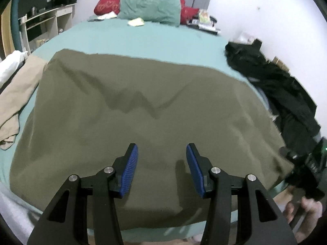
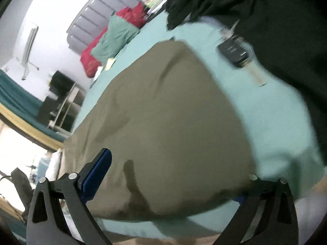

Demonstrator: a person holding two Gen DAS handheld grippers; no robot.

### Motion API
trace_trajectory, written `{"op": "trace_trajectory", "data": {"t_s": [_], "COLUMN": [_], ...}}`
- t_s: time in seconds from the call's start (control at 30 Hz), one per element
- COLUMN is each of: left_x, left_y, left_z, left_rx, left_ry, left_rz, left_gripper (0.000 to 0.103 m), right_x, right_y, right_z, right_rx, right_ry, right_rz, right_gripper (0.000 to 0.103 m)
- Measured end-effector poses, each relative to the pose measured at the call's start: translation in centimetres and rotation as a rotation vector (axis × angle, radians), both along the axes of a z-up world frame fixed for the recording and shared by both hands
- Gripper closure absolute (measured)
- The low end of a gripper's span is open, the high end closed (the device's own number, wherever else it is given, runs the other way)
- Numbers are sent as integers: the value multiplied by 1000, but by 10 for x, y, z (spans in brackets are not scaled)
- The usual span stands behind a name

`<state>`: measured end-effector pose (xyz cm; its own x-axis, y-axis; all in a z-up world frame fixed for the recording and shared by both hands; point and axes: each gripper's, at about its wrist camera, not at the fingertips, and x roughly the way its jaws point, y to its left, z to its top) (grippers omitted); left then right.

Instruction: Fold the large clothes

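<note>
A large olive-green garment lies spread flat on the teal bed sheet, reaching the bed's near edge. My left gripper is open and empty, its blue pads hovering over the garment's near part. My right gripper is open, tilted, at the garment's near right corner; its left finger lies over the cloth, its right finger is hidden under the cloth edge. The right gripper also shows in the left wrist view at the right edge.
A heap of black clothes lies along the bed's right side. A beige garment lies at the left. Green and red pillows sit at the headboard. A dark key fob lies on the sheet. A desk stands left.
</note>
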<state>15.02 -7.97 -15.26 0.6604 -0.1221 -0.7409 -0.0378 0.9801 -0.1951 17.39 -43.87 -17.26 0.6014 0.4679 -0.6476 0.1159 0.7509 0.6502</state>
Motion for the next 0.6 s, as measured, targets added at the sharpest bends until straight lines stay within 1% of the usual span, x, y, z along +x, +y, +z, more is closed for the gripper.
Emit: {"op": "trace_trajectory", "data": {"t_s": [0.07,0.17,0.2,0.27,0.33,0.37,0.4,0.47,0.5,0.53,0.6], "left_x": [5,12,12,10,12,14,17,24,27,29,36], "left_y": [-5,-14,-16,-18,-22,-24,-25,-27,-25,-22,-16], "left_z": [-4,-34,-47,-52,-52,-51,-50,-40,-35,-27,-11], "left_rx": [-3,38,49,67,92,101,110,110,97,78,60], "left_ry": [5,92,101,73,74,81,93,122,118,97,35], "left_rz": [-23,-49,-56,-51,-39,-37,-36,-27,-30,-33,-22], "left_gripper": [51,51,51,51,51,51,51,50,50,50,50], "right_x": [4,9,10,12,14,16,19,27,29,32,32], "right_y": [9,11,12,16,19,21,22,27,30,32,34], "right_z": [0,-3,-3,0,4,5,7,15,19,21,22], "right_rx": [-10,57,89,134,185,215,230,213,199,180,130], "right_ry": [-1,-23,-38,-69,-113,-129,-139,-155,-161,-155,-133], "right_rz": [12,10,6,21,37,35,35,49,57,54,29], "right_gripper": [0,0,0,0,3,15,34,53,53,53,52]}}
